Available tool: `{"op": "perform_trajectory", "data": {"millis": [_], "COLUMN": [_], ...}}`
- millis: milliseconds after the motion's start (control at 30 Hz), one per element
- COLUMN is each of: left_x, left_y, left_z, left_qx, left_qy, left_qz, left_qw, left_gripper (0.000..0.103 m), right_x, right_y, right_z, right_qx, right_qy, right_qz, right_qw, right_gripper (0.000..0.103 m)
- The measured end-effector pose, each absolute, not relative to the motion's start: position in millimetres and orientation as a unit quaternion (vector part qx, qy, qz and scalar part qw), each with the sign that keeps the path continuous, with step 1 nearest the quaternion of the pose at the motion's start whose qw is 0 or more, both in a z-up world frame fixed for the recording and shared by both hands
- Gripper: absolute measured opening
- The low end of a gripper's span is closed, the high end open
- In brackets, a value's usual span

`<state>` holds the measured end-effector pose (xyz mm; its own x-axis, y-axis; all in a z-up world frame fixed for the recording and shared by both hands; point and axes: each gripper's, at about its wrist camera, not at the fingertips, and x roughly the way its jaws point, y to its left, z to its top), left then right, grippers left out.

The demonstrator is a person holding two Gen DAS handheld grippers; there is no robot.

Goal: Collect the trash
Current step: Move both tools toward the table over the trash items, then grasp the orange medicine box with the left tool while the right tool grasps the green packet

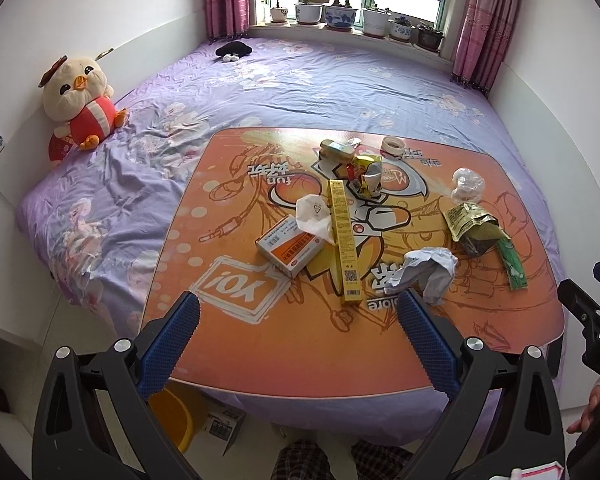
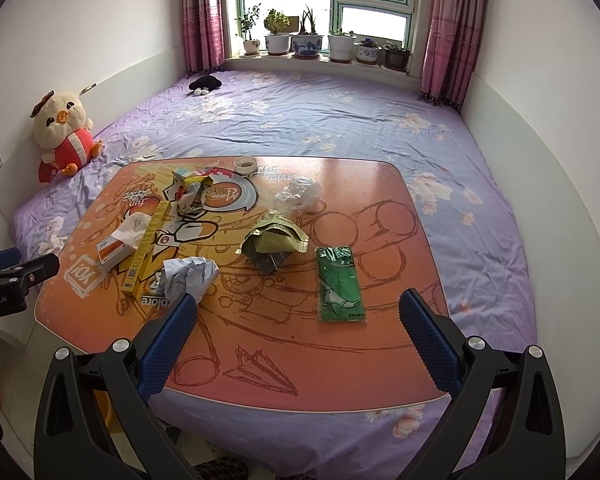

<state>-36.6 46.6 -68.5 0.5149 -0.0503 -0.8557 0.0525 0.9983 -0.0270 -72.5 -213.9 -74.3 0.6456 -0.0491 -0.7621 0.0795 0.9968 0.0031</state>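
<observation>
Left tool (image 1: 298, 306) spread wide, empty, over near desk (image 1: 260, 344) edge. Ahead: yellow box (image 1: 345, 240), crumpled paper (image 1: 424, 270) just beyond its right finger, medicine box (image 1: 290, 249) ahead-left.

Right tool (image 2: 298, 306) also agape, nothing held; green packet (image 2: 339, 284) just ahead, gold pouch (image 2: 274, 242) beyond (torn open), crumpled paper at left fingertip.

Table's near edge (image 2: 300, 384) lies bare; crumpled paper (image 2: 188, 276) crowds left.
</observation>
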Motion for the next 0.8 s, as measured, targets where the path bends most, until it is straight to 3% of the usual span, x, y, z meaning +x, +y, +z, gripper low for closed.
{"op": "perform_trajectory", "data": {"millis": [400,633,800], "left_x": [1.1,25.4,42.9], "left_y": [66.1,61.5,57.2], "left_z": [-141.4,-159.8,-160.8], "left_qx": [0.021,0.04,0.053], "left_qy": [0.529,0.527,0.514], "left_qz": [-0.046,-0.068,-0.083], "left_qw": [0.847,0.846,0.852], "left_gripper": [0.094,0.094,0.095], "right_x": [-37.7,-8.8,0.0], "right_y": [-247.1,-257.5,-259.5], "right_z": [-127.7,-157.3,-166.9], "right_qx": [0.038,0.036,0.041], "right_qy": [0.465,0.492,0.495], "right_qz": [-0.074,-0.068,-0.071], "right_qw": [0.881,0.867,0.865], "right_gripper": [0.1,0.088,0.086]}}
